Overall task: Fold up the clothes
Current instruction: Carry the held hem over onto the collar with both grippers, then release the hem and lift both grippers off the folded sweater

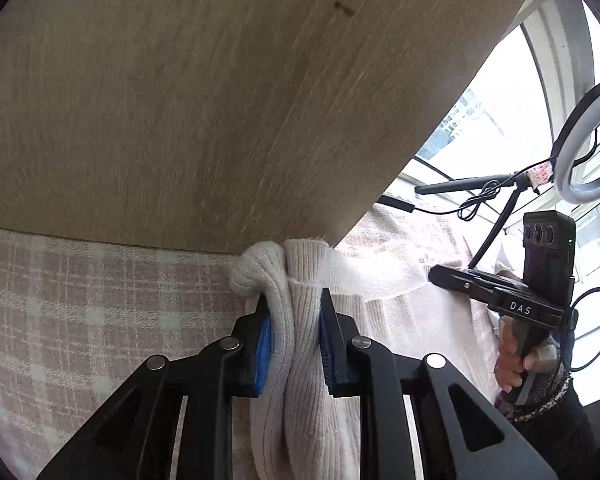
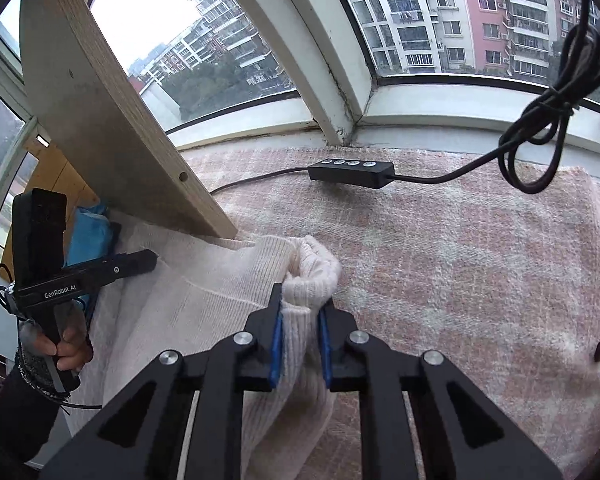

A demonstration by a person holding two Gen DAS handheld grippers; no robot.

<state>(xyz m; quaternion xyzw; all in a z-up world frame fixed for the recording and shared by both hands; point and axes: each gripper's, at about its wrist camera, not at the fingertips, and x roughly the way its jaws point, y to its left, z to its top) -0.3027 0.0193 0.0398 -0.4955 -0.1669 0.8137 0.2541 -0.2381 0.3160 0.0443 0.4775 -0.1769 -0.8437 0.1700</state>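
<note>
Left gripper point(image 1: 294, 332) and right gripper point(image 2: 302, 332) each clamp a bunched edge of the cream sweater point(image 2: 204, 300), which lies on the pink checked blanket point(image 2: 460, 248) beside a wooden board point(image 2: 112, 128); a cable remote point(image 2: 350, 170) lies farther off.

1. The sweater point(image 2: 204, 300) is cream-white ribbed knit, lying spread but rumpled on a pink-and-white checked cloth.
2. One bunched edge point(image 1: 300, 300) rises in a thick, rolled fold beside a wooden board.
3. Another gathered part point(image 2: 312, 276) curls over in a rounded loop, lifted off the cloth.
</note>
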